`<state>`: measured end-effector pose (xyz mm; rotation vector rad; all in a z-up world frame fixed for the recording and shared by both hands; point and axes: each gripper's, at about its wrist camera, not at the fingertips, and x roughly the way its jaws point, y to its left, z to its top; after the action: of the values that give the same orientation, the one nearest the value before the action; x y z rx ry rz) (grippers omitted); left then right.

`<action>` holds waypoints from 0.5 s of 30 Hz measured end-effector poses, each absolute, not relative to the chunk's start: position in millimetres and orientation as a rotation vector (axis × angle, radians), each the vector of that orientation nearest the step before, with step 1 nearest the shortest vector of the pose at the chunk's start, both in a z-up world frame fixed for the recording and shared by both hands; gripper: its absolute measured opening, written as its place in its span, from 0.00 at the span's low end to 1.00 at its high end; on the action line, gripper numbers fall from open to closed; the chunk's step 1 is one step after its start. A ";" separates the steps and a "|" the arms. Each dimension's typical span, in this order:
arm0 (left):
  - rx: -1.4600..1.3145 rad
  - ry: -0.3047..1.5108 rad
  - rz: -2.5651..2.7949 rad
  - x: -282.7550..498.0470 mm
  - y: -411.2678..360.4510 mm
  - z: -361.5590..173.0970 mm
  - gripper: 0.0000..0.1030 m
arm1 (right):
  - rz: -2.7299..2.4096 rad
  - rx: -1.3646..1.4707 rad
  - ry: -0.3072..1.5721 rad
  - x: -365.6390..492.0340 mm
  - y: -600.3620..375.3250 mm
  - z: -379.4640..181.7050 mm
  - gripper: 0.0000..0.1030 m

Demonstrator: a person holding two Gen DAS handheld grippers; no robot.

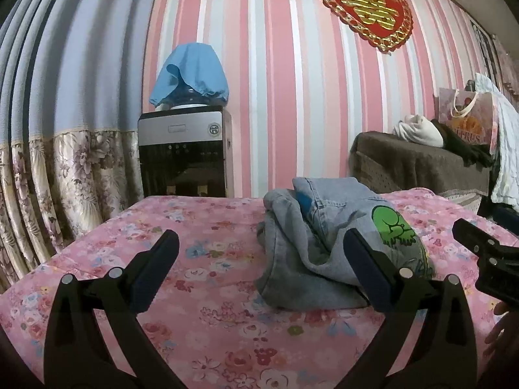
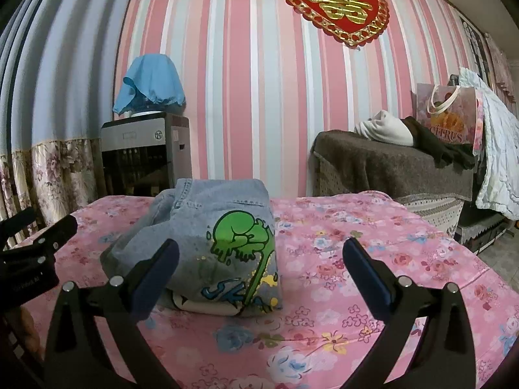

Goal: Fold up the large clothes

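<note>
Left wrist view: folded denim garment (image 1: 327,246) is seen ahead of left gripper (image 1: 259,269); right gripper (image 2: 259,269) likewise; both spread wide, empty.

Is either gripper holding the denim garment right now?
No: the left gripper and right gripper both stand open, with the folded denim garment lying free on the floral bedspread.

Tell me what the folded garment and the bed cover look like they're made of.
Garment: looks like light-blue washed denim, matte, with visible stitched seams and a glossy green cartoon print, probably screen-printed. Bed cover: thin woven cloth, likely cotton or a blend, matte, printed with pink florals and lying in soft wrinkles. Both grippers hang open, touching neither.
</note>
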<state>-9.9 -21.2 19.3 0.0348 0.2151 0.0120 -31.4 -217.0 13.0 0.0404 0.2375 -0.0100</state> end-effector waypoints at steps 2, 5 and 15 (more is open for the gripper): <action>0.033 0.216 0.009 -9.5 -20.7 19.2 0.97 | -0.009 0.041 0.238 -31.2 -217.2 13.1 0.98; 0.033 0.220 0.015 -9.3 -20.8 18.8 0.97 | -0.011 0.039 0.242 -30.9 -217.5 12.6 0.98; 0.052 0.195 0.031 -14.2 -23.2 20.0 0.97 | -0.012 0.038 0.249 -30.5 -218.9 10.7 0.98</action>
<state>-14.2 -23.2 20.0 0.0522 0.1953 0.0310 -30.5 -218.9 10.7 0.0383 0.2494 -0.0118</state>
